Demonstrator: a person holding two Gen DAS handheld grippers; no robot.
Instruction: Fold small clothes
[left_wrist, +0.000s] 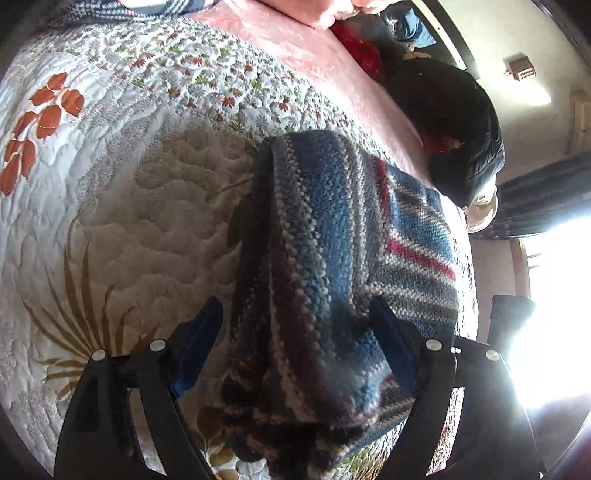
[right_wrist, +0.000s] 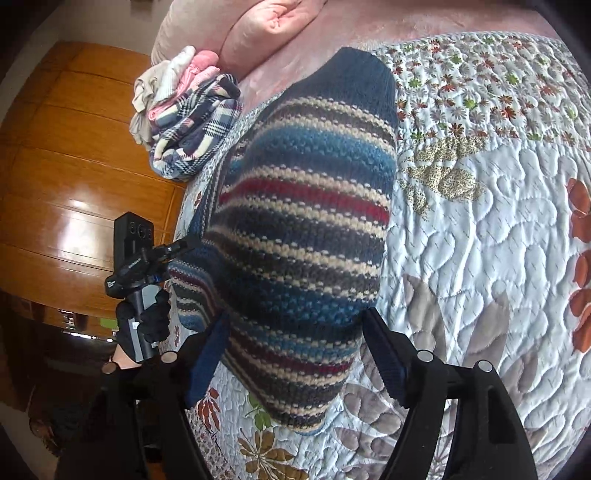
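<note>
A striped knit sweater (left_wrist: 332, 236) lies on a quilted floral bedspread (left_wrist: 122, 192), partly folded, its near end bunched up between the fingers of each claw. The left gripper (left_wrist: 295, 325) has its blue-padded fingers (left_wrist: 199, 343) spread wide on either side of the cloth; whether they press it cannot be told, since the fabric fills the gap and blurs close to the lens. From the right wrist, the sweater (right_wrist: 303, 229) likewise swells between the wide-set fingers of the right gripper (right_wrist: 295, 336), hiding any contact. At the left of that view a gloved hand (right_wrist: 147, 321) grips the other tool's handle, its tip lost against the sweater's edge. A pile of folded clothes (right_wrist: 188, 114) rests by a pink pillow (right_wrist: 266, 29). Window glare washes out the right of the left-wrist view.
</note>
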